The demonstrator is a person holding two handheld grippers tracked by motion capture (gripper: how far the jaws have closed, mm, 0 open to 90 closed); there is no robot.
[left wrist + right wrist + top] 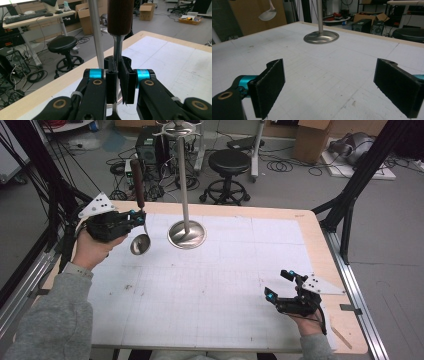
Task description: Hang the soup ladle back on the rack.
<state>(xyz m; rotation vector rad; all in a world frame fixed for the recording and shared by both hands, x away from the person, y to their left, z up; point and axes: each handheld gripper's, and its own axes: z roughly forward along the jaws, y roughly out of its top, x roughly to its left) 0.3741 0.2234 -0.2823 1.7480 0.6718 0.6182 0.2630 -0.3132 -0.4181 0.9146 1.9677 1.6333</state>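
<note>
A ladle (140, 242) with a dark wooden handle (137, 180) and a steel bowl hangs upright above the table's far left. My left gripper (137, 218) is shut on the ladle's metal shaft (116, 50); the brown handle (120, 16) rises above the jaws. A steel stand with a round base (187, 234) and a tall pole (182, 170) stands just right of the ladle. My right gripper (279, 284) rests open near the table's front right, its pads (268, 87) wide apart with nothing between them. From there the stand's base (321, 37) and the ladle's bowl (267, 15) lie ahead.
The white gridded mat (210, 285) covers most of the wooden table (320, 245). A black stool (228, 167), cables and equipment stand on the floor beyond the far edge. Black frame legs (350, 210) rise at the right.
</note>
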